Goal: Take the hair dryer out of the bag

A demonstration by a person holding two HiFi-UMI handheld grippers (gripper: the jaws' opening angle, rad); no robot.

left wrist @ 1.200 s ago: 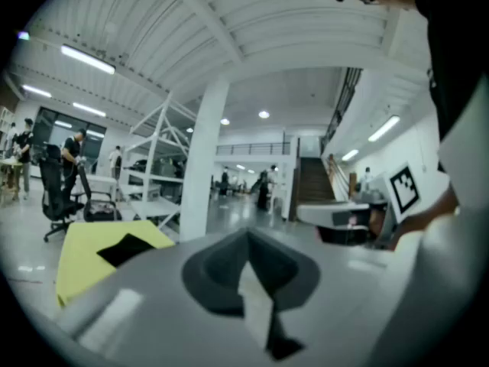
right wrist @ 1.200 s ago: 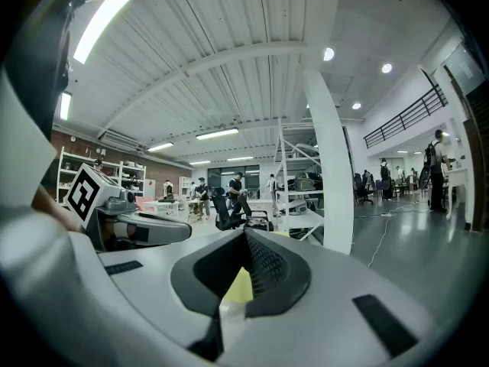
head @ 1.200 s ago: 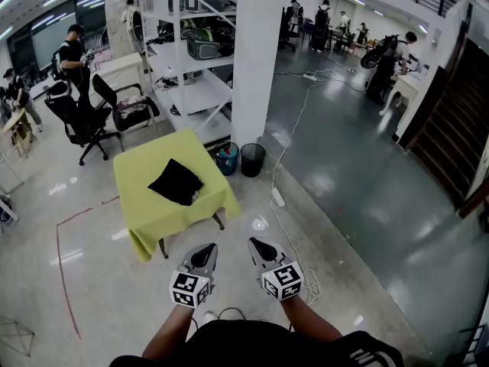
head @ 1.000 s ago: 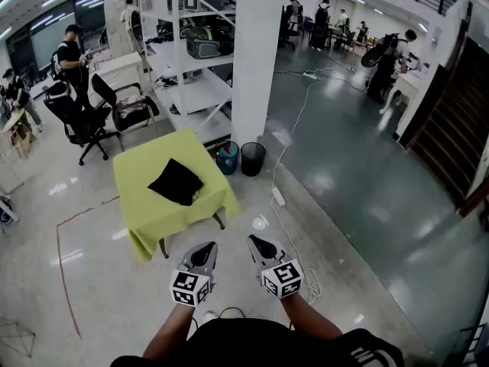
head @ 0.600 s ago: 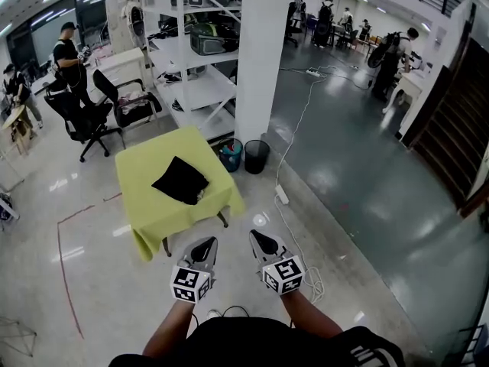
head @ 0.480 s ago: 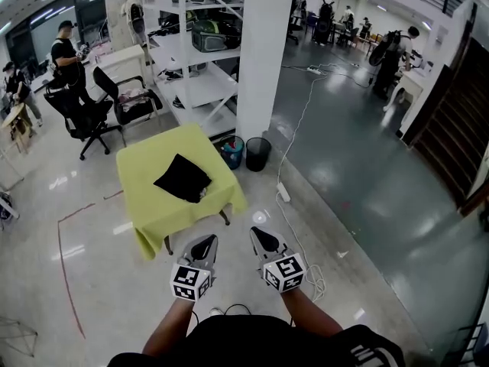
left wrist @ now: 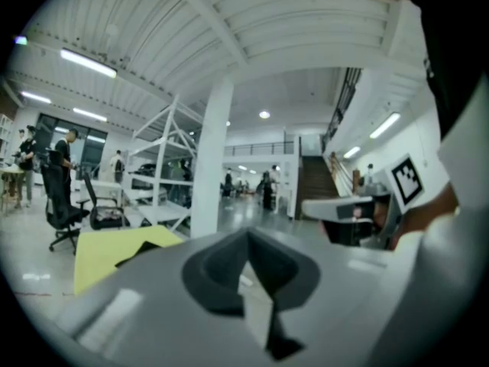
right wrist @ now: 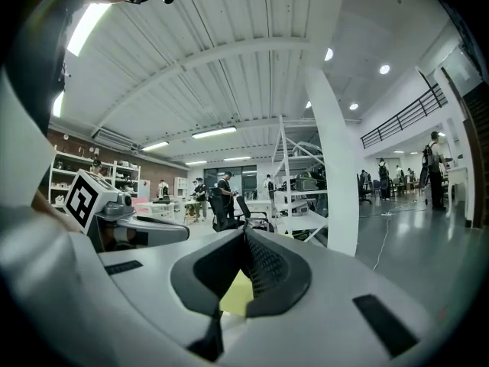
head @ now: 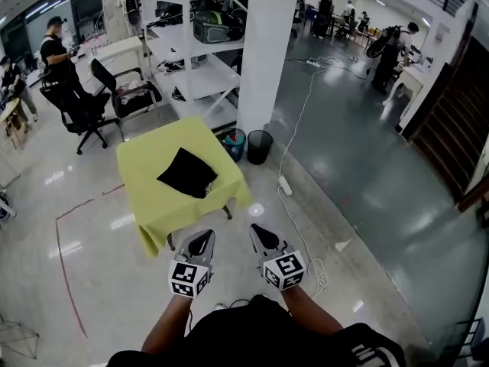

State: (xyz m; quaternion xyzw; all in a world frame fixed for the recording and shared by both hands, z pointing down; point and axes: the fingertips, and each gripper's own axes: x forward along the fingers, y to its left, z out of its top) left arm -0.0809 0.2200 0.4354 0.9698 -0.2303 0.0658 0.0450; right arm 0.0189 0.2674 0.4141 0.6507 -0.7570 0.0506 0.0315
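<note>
Left tool (head: 202, 240) and right tool (head: 259, 235), both clenched empty, hover well short of the black bag (head: 187, 172).

Head view stares steeply down from up high, with the counter (head: 149, 205) a bit ahead of the left hand-held gripper (head: 200, 241) and right hand-held gripper (head: 257, 235). Both gripper views sit low, roughly level, facing that counter. All three share it, plus the pillar (head: 263, 52) behind it.

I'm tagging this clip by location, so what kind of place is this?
Most likely a big open lab or workshop hall, not a home: tall white metal shelving racks loaded with gear, black wheeled office chairs, and white power cables trailing over a glossy grey floor.
</note>
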